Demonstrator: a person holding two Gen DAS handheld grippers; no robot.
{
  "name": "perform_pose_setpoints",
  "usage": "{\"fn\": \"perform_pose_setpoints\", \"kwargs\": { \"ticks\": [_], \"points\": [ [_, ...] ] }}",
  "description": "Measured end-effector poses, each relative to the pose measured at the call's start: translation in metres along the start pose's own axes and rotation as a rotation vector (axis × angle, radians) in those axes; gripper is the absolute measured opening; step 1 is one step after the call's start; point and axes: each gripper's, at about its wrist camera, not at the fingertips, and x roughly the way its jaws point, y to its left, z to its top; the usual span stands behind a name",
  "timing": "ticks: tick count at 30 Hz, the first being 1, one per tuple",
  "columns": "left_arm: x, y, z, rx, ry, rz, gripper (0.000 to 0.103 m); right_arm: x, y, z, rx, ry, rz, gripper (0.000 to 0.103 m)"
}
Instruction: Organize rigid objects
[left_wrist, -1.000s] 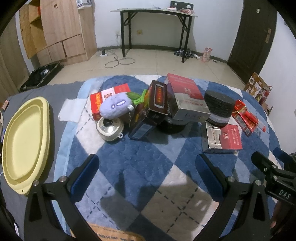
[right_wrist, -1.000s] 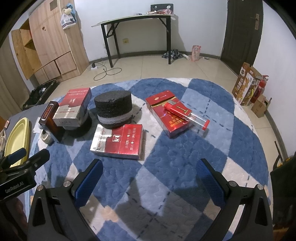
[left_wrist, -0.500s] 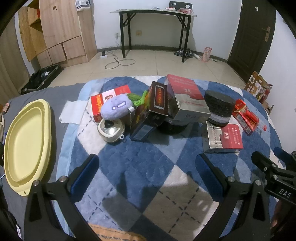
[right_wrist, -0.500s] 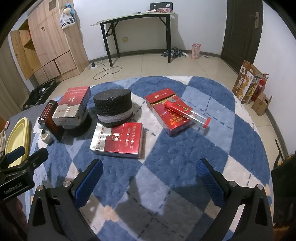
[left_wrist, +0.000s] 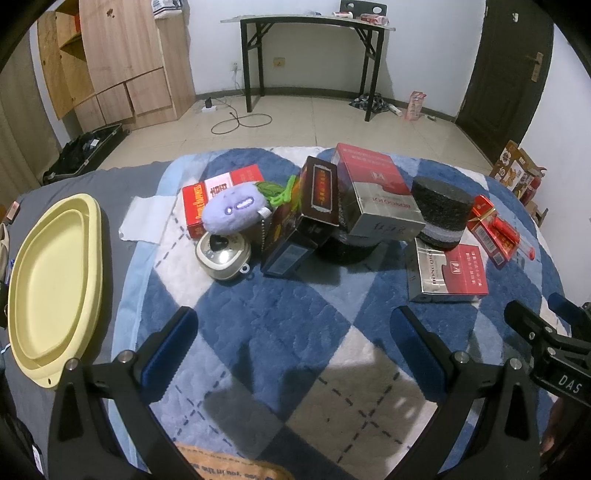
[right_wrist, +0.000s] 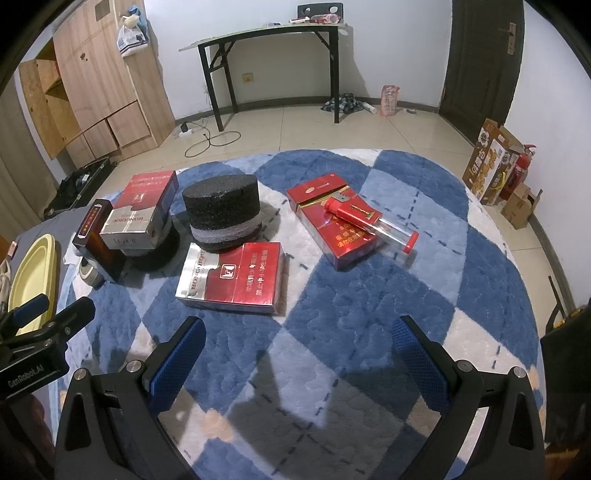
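Left wrist view shows your left gripper (left_wrist: 295, 343) spread wide over the blue rug (left_wrist: 288, 314), the yellow tray (left_wrist: 51, 280) holding nothing, while your right gripper (right_wrist: 299, 350) gapes before the red carton (right_wrist: 232, 278).

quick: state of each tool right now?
Left tool: open, holding nothing, above the rug.
Right tool: open, holding nothing.
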Motion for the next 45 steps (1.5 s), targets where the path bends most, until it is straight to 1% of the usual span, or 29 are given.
{"fn": "perform_pose_setpoints", "kwargs": {
  "ticks": [21,23,24,25,28,29,32,34,35,37,39,41,43,45],
  "points": [
    [0.001,0.002,0.000,-0.008,0.007,0.000,0.103,0.001,0.000,0.000,0.003,0.003,-0.002,0.103],
    [0.001,0.003,0.002,0.000,0.012,-0.019,0.103,0.001,-0.001,-0.001,0.003,0.004,-0.002,0.103],
    [0.000,0.004,0.004,0.019,0.016,-0.061,0.103,0.001,0.000,0.000,0.002,0.003,-0.004,0.102],
    [-0.001,0.006,0.006,0.026,0.016,-0.080,0.103,0.002,0.000,0.000,0.001,0.004,-0.007,0.102],
    [-0.009,0.020,0.016,0.022,0.005,-0.100,0.103,0.004,0.000,0.000,-0.004,0.004,-0.015,0.103],
    [-0.013,0.030,0.021,0.000,-0.004,-0.097,0.103,0.004,-0.001,0.000,0.003,0.006,-0.004,0.103],
    [-0.020,0.051,0.027,-0.055,-0.009,-0.094,0.103,0.006,-0.016,0.002,0.086,0.038,0.076,0.103],
    [-0.024,0.060,0.028,-0.050,0.020,-0.142,0.103,0.003,-0.034,0.003,0.153,0.045,0.097,0.103],
    [-0.026,0.061,0.028,-0.036,0.027,-0.162,0.103,-0.001,-0.044,0.004,0.173,0.038,0.087,0.103],
    [-0.034,0.063,0.026,-0.012,0.010,-0.151,0.103,-0.008,-0.061,0.006,0.205,0.022,0.059,0.103],
    [-0.038,0.065,0.027,-0.002,-0.001,-0.123,0.103,-0.014,-0.079,0.007,0.250,0.010,0.038,0.103],
    [-0.037,0.064,0.028,-0.014,0.002,-0.136,0.103,-0.017,-0.094,0.008,0.277,0.004,0.015,0.103],
    [-0.031,0.061,0.028,-0.023,0.009,-0.149,0.103,-0.014,-0.101,0.010,0.271,-0.004,-0.005,0.103],
    [-0.020,0.049,0.027,-0.010,0.039,-0.183,0.103,-0.008,-0.100,0.012,0.239,-0.013,-0.020,0.103]
  ]
}}
